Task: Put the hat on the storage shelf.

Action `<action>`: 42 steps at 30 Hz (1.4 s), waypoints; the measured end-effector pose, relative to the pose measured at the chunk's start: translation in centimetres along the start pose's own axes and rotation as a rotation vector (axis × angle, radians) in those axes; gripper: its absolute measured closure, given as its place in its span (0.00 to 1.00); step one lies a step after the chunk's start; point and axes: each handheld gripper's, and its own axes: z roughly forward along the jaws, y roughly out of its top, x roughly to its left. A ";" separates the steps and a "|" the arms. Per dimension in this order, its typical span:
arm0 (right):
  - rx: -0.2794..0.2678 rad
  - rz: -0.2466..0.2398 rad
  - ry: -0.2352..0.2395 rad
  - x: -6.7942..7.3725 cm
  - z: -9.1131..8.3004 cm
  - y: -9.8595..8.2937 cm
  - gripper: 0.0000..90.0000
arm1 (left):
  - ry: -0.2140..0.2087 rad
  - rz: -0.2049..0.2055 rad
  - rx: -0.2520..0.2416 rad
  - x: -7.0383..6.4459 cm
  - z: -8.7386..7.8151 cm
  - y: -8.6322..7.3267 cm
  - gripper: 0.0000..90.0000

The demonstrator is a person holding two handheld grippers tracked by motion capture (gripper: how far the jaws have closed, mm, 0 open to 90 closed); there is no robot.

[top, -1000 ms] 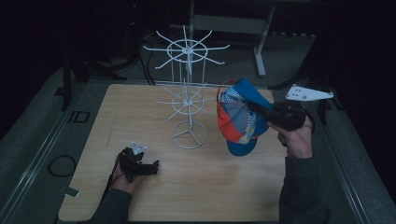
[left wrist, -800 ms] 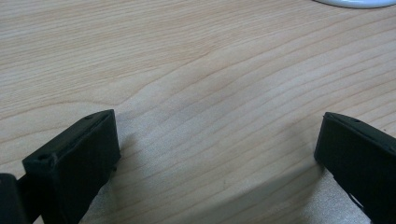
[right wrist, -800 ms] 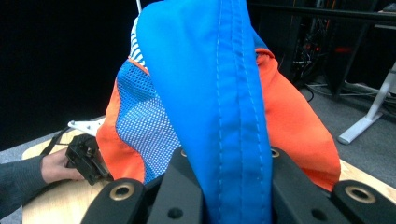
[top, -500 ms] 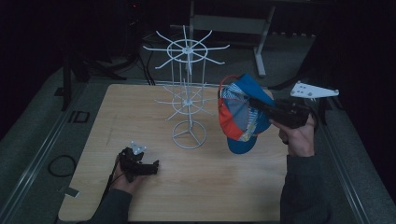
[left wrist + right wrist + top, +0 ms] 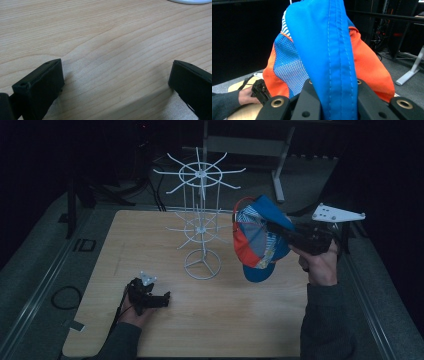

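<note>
- Right gripper (image 5: pixel 282 233) is up in the air off the right side of the light wooden table (image 5: pixel 250 320), its jaws pinching the blue brim of a blue, orange and mesh-panelled baseball cap (image 5: pixel 257 240).
- From the right gripper view, that cap (image 5: pixel 324 55) has its blue brim running straight down between the two black jaws, which are clamped on it, with orange fabric and blue mesh bulging out on either side.
- The cap hangs above the table, just to the right of the white wire spinner rack (image 5: pixel 201 220), which stands upright near the table's middle. Can't tell if cap and rack touch.
- Left gripper (image 5: pixel 162 298) sits low at the near left of the table, well apart from the cap.
- In the left gripper view, its jaws are spread wide with bare wood grain between them, nothing held.
</note>
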 end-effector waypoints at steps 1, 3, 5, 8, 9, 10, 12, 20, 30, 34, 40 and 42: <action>0.000 0.000 0.000 0.0 0.0 0.0 0.97 | 0.000 0.000 0.000 0.0 0.0 0.0 0.00; -0.005 0.002 0.002 0.0 0.0 0.0 0.97 | 0.001 0.000 0.000 0.0 0.0 0.0 0.00; -0.013 0.005 0.005 0.0 0.1 0.0 0.97 | 0.000 0.000 0.000 0.0 0.0 0.0 0.00; -0.024 0.005 0.013 0.1 0.1 0.2 0.96 | 0.000 0.000 0.000 0.0 0.0 0.0 0.00; -0.024 0.005 0.013 0.1 0.1 0.2 0.96 | 0.000 0.000 0.000 0.0 0.0 0.0 0.00; -0.026 0.004 0.018 0.1 0.1 0.3 0.96 | 0.000 0.000 0.000 0.0 0.0 0.0 0.00; -0.027 0.001 0.019 0.2 0.2 0.4 0.96 | 0.000 0.000 0.000 0.0 0.0 0.0 0.00; -0.034 -0.006 0.016 0.4 0.0 0.8 0.96 | 0.001 0.000 0.001 0.0 0.0 0.0 0.00; -0.058 -0.015 0.020 0.5 -0.5 1.3 0.96 | 0.002 0.000 0.001 0.0 0.0 0.0 0.00; -0.070 -0.015 0.023 0.6 -0.7 1.6 0.96 | 0.002 0.000 0.001 0.0 0.0 0.0 0.00; -0.089 -0.012 0.031 0.8 -1.0 1.8 0.96 | 0.001 0.000 0.001 0.0 0.0 0.0 0.00; -0.093 -0.014 0.031 0.8 -1.0 1.8 0.96 | 0.001 0.000 0.001 0.0 0.0 0.0 0.00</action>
